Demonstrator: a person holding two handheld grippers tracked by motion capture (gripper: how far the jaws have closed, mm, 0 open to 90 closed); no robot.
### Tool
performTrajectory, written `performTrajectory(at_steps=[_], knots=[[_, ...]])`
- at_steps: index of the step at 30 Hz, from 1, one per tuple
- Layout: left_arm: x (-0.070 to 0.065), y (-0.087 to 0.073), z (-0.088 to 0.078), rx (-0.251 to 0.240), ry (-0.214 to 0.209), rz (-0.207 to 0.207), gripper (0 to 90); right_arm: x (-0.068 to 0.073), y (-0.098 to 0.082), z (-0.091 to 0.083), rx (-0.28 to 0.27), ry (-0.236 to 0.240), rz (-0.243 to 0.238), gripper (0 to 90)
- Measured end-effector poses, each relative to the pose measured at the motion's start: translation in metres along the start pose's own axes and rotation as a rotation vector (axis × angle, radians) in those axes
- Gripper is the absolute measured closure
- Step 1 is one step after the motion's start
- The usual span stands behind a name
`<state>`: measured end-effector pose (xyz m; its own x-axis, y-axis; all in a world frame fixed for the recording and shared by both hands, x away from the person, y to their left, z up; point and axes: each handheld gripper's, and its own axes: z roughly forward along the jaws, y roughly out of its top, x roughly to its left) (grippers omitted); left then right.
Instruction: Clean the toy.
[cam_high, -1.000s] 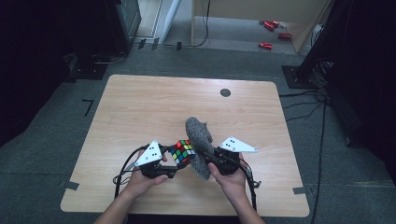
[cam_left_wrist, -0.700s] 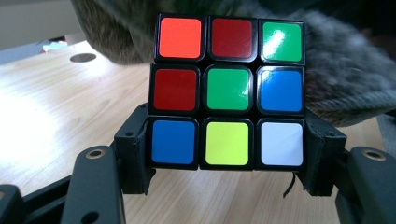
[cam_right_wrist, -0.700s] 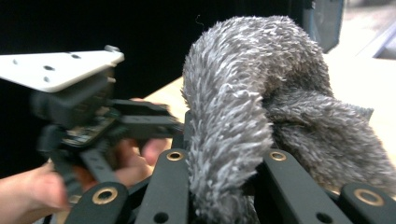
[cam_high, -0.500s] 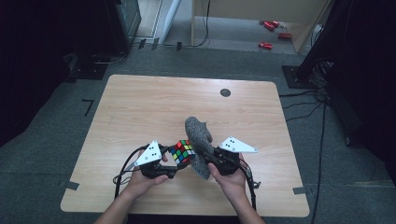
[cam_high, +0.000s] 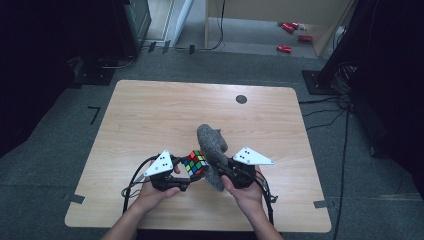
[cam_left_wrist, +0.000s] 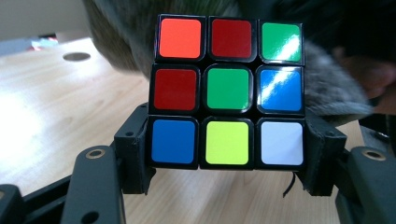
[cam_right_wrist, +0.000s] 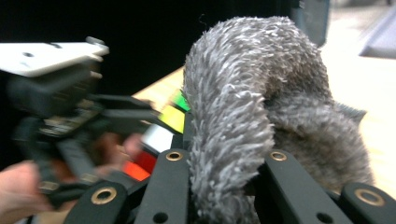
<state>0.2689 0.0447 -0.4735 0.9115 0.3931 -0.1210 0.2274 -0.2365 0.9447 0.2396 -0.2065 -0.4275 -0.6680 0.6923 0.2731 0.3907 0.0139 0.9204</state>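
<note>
The left gripper (cam_high: 184, 172) clamps a puzzle cube (cam_left_wrist: 227, 89) between its jaws above the tabletop (cam_high: 150, 115); the right gripper (cam_high: 223, 169) pinches a grey cloth (cam_right_wrist: 243, 107) that touches the cube.

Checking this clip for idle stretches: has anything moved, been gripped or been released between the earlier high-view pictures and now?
Nothing visibly changed. The left gripper stays shut on the puzzle cube, the right gripper stays shut on the grey fuzzy cloth, and both hands sit at the same spot near the table's front edge, the cloth against the cube.
</note>
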Motion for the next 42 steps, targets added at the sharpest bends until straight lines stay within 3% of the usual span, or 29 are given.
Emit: performTrajectory(at_steps=[4, 8, 10, 17, 23, 26, 29, 31, 34, 38, 42], knots=[[-0.004, -0.001, 0.002, 0.004, -0.008, 0.012, 35.0, 0.01, 0.003, 0.001, -0.012, 0.025, -0.028, 79.6], [-0.001, 0.001, -0.002, -0.021, -0.012, -0.002, 35.0, -0.001, -0.002, 0.001, -0.005, -0.018, -0.034, 79.5], [0.0, 0.001, -0.003, -0.026, -0.008, -0.007, 35.0, -0.007, -0.004, 0.0, 0.0, -0.015, 0.01, 79.6], [-0.004, 0.0, 0.002, -0.008, -0.013, 0.002, 35.0, 0.009, 0.001, -0.001, -0.027, 0.015, -0.035, 79.9], [-0.001, 0.001, -0.002, -0.021, -0.004, -0.011, 35.0, -0.007, -0.004, 0.0, -0.003, -0.016, 0.02, 80.2], [-0.002, 0.0, 0.001, -0.007, -0.002, -0.018, 35.0, 0.001, -0.002, -0.001, -0.015, -0.002, 0.0, 80.3], [-0.006, -0.001, 0.005, 0.014, 0.002, 0.003, 35.0, 0.011, 0.001, -0.001, -0.029, 0.02, -0.04, 80.2], [-0.007, -0.001, 0.005, 0.024, 0.009, 0.015, 35.0, 0.008, -0.001, 0.0, -0.022, 0.013, -0.041, 80.3], [-0.006, 0.0, 0.003, 0.015, 0.011, 0.015, 35.1, -0.004, -0.007, 0.002, -0.001, -0.037, -0.025, 80.3], [0.0, 0.002, -0.004, -0.042, 0.006, -0.03, 35.0, -0.014, -0.01, 0.001, 0.0, -0.049, 0.014, 80.3], [0.01, 0.004, -0.016, -0.155, -0.007, -0.12, 35.1, -0.023, -0.013, 0.001, -0.004, -0.053, 0.073, 80.3]])
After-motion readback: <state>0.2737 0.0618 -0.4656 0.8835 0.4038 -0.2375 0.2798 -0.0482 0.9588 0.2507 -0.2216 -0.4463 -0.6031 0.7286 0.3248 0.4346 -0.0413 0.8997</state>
